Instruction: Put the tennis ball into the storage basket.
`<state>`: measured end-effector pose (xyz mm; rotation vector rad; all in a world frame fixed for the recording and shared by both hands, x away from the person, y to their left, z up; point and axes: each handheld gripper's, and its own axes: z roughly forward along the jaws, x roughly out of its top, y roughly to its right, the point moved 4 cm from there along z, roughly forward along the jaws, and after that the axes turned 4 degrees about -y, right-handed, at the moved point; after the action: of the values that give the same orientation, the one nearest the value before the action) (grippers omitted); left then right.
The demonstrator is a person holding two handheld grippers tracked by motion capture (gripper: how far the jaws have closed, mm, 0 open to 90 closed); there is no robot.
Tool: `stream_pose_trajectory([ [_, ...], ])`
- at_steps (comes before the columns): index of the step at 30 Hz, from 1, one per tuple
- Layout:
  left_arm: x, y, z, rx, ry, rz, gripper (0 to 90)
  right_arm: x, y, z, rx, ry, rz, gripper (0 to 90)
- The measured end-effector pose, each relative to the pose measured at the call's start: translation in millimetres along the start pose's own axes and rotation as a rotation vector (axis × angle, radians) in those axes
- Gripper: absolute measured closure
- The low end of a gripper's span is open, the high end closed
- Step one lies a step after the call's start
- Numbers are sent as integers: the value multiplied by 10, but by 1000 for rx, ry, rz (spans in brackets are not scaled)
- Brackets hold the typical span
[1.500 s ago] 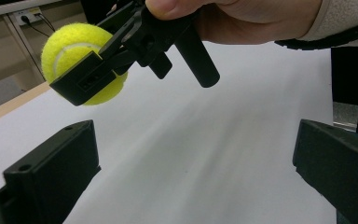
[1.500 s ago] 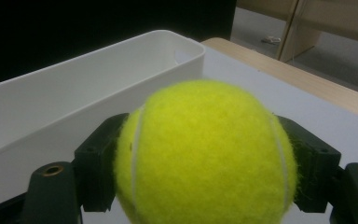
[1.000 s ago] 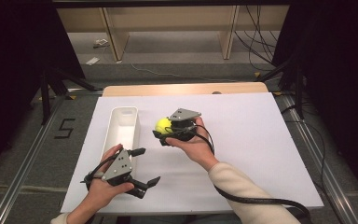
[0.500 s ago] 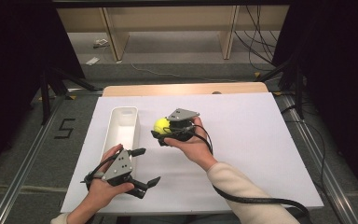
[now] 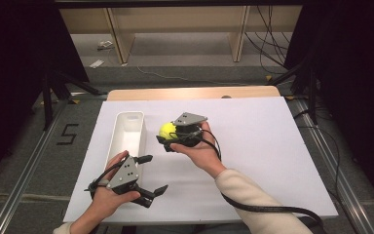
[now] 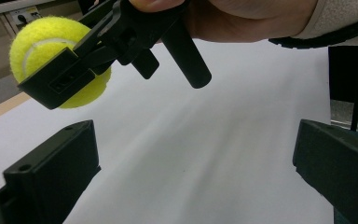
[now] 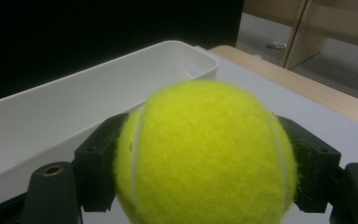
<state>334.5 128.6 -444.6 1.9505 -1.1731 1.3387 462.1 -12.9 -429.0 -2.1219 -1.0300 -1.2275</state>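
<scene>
Where white table (image 5: pixel 272 146) ends, grey floor (image 5: pixel 185 53), wooden shelving (image 5: pixel 175 19).

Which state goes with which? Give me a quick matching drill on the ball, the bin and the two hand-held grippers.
Things:
1. ball
2. bin
3. left hand-held gripper
4. right hand-held gripper

States:
A. jaws spread, holding nothing
B. white, nothing inside it
C. yellow, clamped between two jaws
D. shut on the ball, beside the bin

Pairs: 1-C, 2-B, 3-A, 4-D
</scene>
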Motion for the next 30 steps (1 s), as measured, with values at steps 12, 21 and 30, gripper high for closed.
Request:
stream_pose_trajectory([
  [12,-3,7,6,-2,-4,0,0,15,-39,20,8,-2,-4,259],
  [21,-7,7,7,-1,-5,0,0,28,-61,21,10,1,-2,259],
  [30,-8,6,6,-1,-6,1,0,41,-73,34,13,0,-7,259],
])
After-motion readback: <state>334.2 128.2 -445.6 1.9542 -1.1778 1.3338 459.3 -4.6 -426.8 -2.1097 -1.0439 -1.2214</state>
